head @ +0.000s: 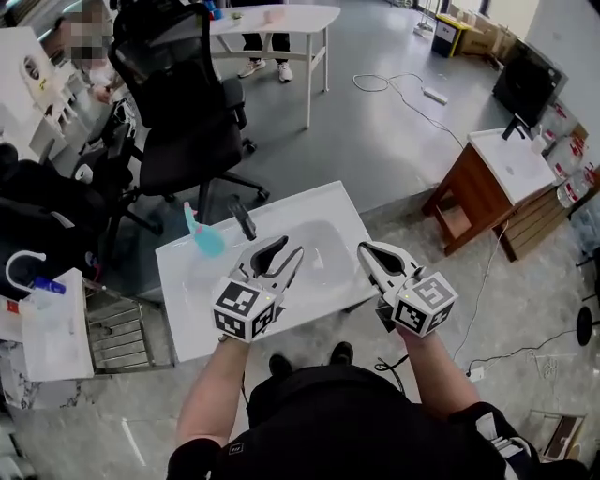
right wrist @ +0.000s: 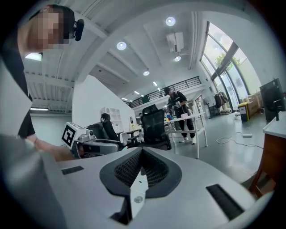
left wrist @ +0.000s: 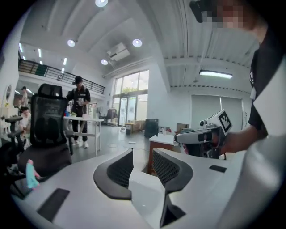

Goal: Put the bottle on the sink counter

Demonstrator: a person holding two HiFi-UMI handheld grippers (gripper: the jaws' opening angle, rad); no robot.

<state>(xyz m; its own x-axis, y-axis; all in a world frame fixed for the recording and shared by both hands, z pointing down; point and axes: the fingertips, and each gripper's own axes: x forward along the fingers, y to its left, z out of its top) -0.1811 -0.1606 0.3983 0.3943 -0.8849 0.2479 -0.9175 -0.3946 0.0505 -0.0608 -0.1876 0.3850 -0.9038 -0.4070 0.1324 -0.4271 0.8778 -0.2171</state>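
A teal bottle (head: 206,238) stands on the white sink counter (head: 192,314), left of the black faucet (head: 245,221); in the left gripper view the bottle (left wrist: 30,175) shows at the far left edge. My left gripper (head: 289,248) hovers over the basin, right of the bottle and apart from it, its jaws partly apart with nothing between them (left wrist: 142,157). My right gripper (head: 366,249) hangs over the counter's right edge, shut and empty (right wrist: 142,154).
A black office chair (head: 183,103) stands behind the counter, with a white table (head: 281,23) and a standing person beyond it. At right is a wooden vanity (head: 487,183), and a cable (head: 403,89) lies on the floor. A wire rack (head: 117,323) adjoins the counter's left.
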